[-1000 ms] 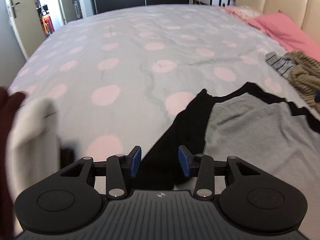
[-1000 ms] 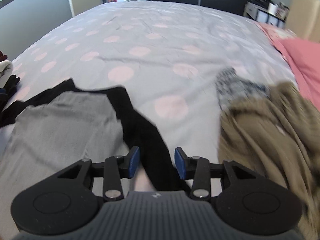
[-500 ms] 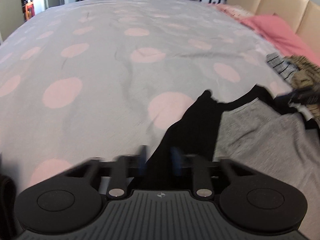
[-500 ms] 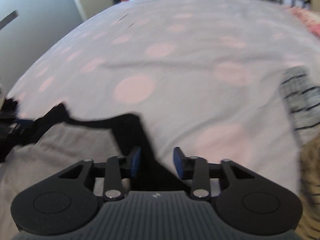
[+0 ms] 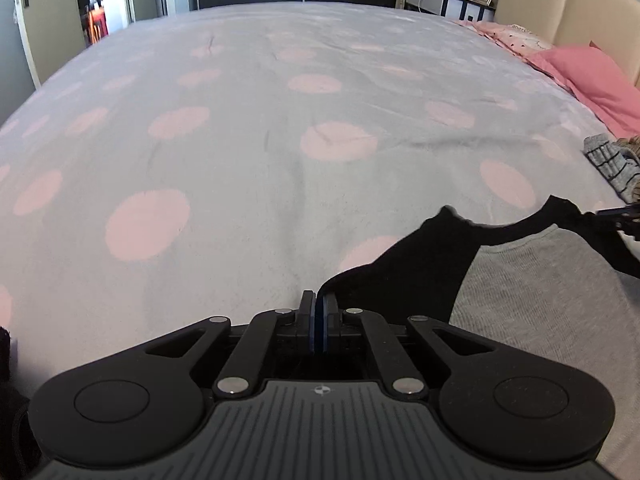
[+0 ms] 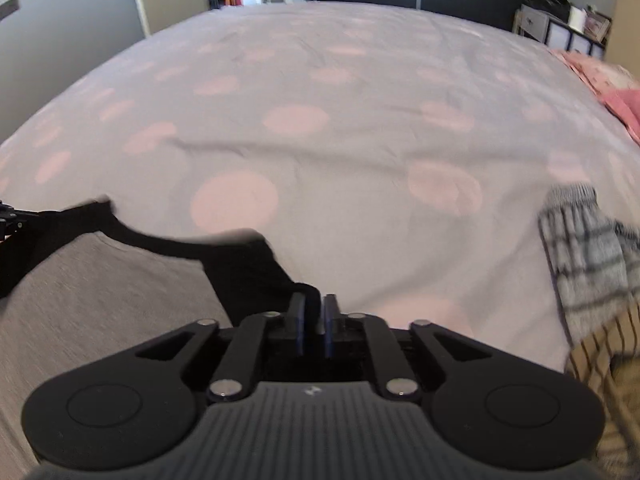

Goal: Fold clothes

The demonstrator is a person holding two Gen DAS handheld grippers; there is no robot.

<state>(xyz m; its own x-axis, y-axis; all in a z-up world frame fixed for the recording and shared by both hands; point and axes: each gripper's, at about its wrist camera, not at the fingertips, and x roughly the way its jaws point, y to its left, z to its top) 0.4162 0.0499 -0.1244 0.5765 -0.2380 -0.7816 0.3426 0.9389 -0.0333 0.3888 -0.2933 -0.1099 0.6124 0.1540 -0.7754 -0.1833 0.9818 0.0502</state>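
A grey shirt (image 5: 540,300) (image 6: 100,300) with black sleeves lies flat on the bed, collar away from me. My left gripper (image 5: 318,304) sits at the edge of the shirt's left black sleeve (image 5: 420,260). Its pads are pinched on the fabric, and its jaws are just starting to open. My right gripper (image 6: 314,308) holds a fold of the right black sleeve (image 6: 248,272) between its pads. Its jaws are opening too, with a narrow gap filled by the cloth. Both grippers point down at the mattress.
The grey bed cover (image 5: 240,160) with pink dots stretches far ahead. A grey striped garment (image 6: 580,248) and a tan striped one (image 6: 600,360) lie heaped at the right. Pink pillows (image 5: 592,76) and a beige headboard (image 5: 580,0) are at the far right.
Both grippers came down onto the shirt's black sleeves and went from wide open to pinched on the fabric. The white cloth and the hand at the left have left the view.
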